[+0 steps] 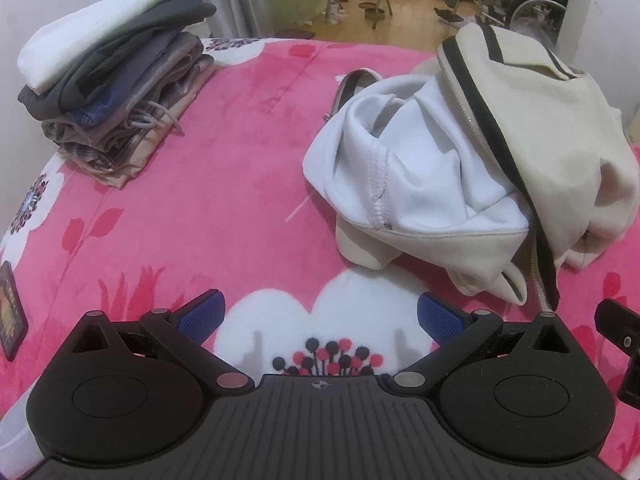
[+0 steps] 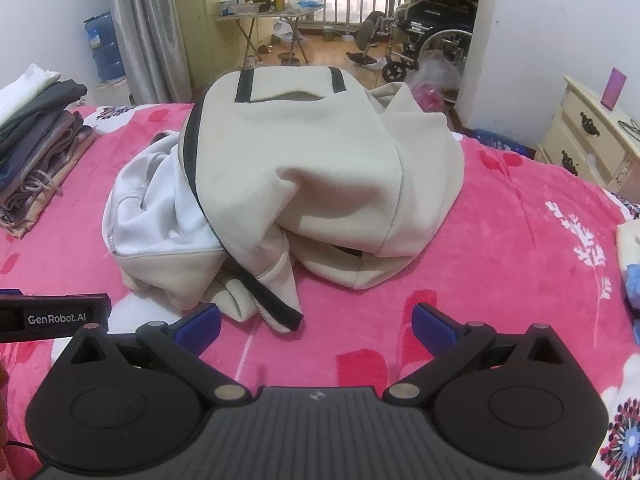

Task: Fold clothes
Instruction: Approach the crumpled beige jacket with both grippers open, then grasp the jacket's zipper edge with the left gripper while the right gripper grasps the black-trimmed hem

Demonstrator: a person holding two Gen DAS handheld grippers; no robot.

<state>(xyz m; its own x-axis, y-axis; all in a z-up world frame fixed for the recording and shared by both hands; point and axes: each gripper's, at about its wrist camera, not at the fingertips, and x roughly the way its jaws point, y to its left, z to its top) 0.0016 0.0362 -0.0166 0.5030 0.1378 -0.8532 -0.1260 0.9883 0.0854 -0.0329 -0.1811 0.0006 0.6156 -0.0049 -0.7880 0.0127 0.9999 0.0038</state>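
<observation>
in the left wrist view my left gripper point(image 1: 320, 316) has its fingers spread wide with nothing between them, hovering over the pink flowered bed point(image 1: 224, 184). the cream jacket point(image 1: 552, 148) lies crumpled at two o'clock, its white lining point(image 1: 416, 168) turned out toward me and the black-edged zipper point(image 1: 536, 248) trailing down the near side. a pile of folded clothes point(image 1: 120, 88) sits at ten o'clock, well apart from the jacket. a dark flat thing at the left edge is too cut off to name.

in the right wrist view my right gripper point(image 2: 316, 320) is likewise spread and holds nothing, and the jacket point(image 2: 320, 168) fills twelve o'clock, its zipper end point(image 2: 280, 316) lying just ahead of my left finger.

i think the risk is pinching lining and shell together, or catching only the zipper tape, so the heap drags instead of opening flat.

only the right view shows the jacket's back with its two black stripes, a dresser point(image 2: 588, 140) at two o'clock, and my other gripper's body at nine; only the left view shows the lining's stitched seam.
</observation>
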